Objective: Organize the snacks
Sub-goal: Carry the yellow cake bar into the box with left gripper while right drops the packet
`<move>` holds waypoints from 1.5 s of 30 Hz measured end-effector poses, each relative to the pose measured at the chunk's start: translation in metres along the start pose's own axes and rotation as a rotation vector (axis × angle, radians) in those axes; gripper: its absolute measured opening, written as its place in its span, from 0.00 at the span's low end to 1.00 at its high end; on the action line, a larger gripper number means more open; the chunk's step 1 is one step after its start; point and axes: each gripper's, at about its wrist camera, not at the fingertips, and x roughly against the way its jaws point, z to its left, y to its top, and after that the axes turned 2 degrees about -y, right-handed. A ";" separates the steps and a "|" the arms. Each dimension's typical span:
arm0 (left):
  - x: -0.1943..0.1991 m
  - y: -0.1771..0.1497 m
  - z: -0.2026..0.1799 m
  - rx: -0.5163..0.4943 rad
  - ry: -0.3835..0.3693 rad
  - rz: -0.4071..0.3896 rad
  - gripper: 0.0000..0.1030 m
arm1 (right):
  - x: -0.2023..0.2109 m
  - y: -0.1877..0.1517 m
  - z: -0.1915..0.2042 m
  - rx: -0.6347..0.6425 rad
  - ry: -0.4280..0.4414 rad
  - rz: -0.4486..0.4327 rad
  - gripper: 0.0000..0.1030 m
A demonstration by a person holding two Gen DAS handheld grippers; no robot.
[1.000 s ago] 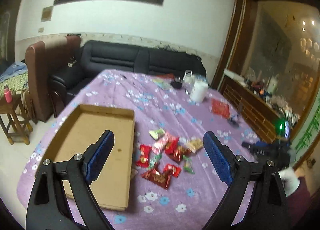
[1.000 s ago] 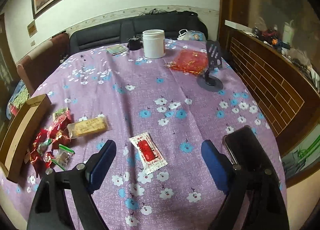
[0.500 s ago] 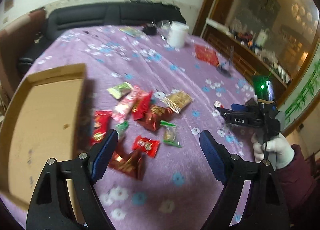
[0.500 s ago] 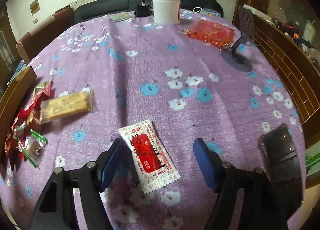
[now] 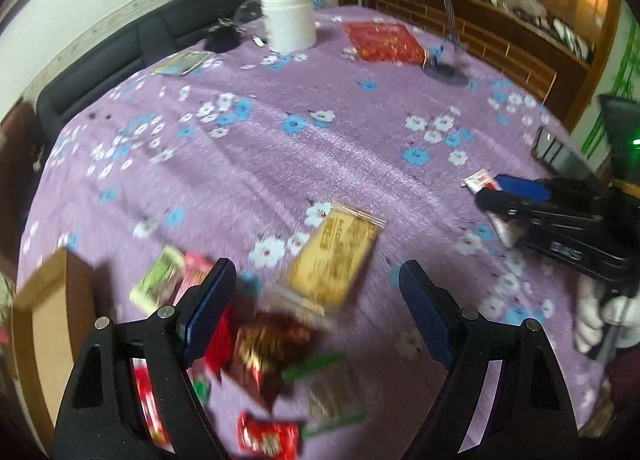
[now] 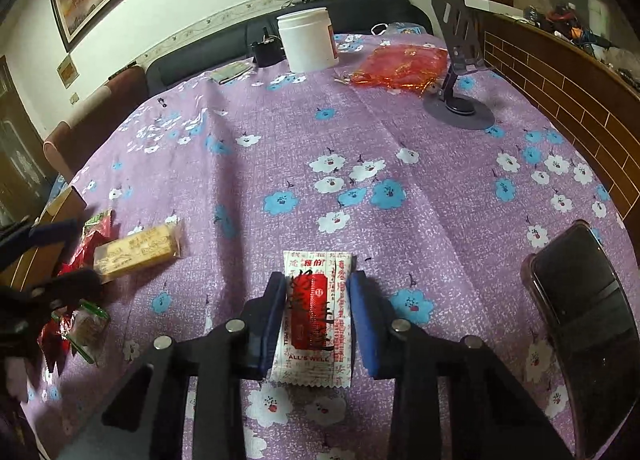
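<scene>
Right claw (image 6: pixel 318 296): jaws closing on the white-and-red snack packet (image 6: pixel 314 316); both blue pads touched its long edges; packet lay flat on the bench (image 6: pixel 360 131), lengthwise between the fingers.
Left claw (image 5: pixel 314 288): released, jaws wide apart, nothing between the pads; it hung over the snack pile, view blurred.
Snack pile (image 5: pixel 264 344): loose red, green and clear wrappers on the purple floral cloth, at 6 o'clock in the left wrist view; at 9 o'clock in the right wrist view.
Yellow bar packet (image 5: pixel 336 260): at the 12 o'clock edge of the pile, between the left claw's fingers in the picture but beyond them; lay flat.
Cardboard tray (image 5: pixel 40 324): at 9 o'clock of the pile, just beside it; only a corner showed.
White jar (image 6: pixel 308 39): upright at the far edge of the bench, 12 o'clock.
Red foil bag (image 6: pixel 400 65): flat, at 3 o'clock of the jar, near it.
Phone stand (image 6: pixel 460 87): just beside the red bag, at its 3 o'clock.
Black phone (image 6: pixel 584 300): flat at 3 o'clock of the right claw, apart from it.
Gloved hand (image 5: pixel 600 320): held the right claw's handle, 3 o'clock in the left wrist view.
</scene>
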 end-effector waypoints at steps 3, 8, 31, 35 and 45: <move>-0.023 0.007 -0.004 -0.042 0.019 0.050 0.82 | -0.001 0.000 -0.001 -0.003 0.007 0.000 0.35; -0.040 0.007 -0.010 -0.051 -0.040 0.099 0.39 | 0.000 0.000 -0.002 -0.003 0.010 0.000 0.35; 0.122 -0.120 0.126 0.535 0.012 -0.213 0.32 | 0.069 0.013 0.075 0.102 0.207 -0.096 0.33; 0.131 -0.167 0.158 0.663 0.094 -0.201 0.32 | 0.055 0.007 0.140 0.187 0.319 -0.013 0.33; 0.138 -0.239 0.203 0.831 0.161 -0.168 0.32 | 0.036 -0.017 0.300 0.377 0.528 0.125 0.33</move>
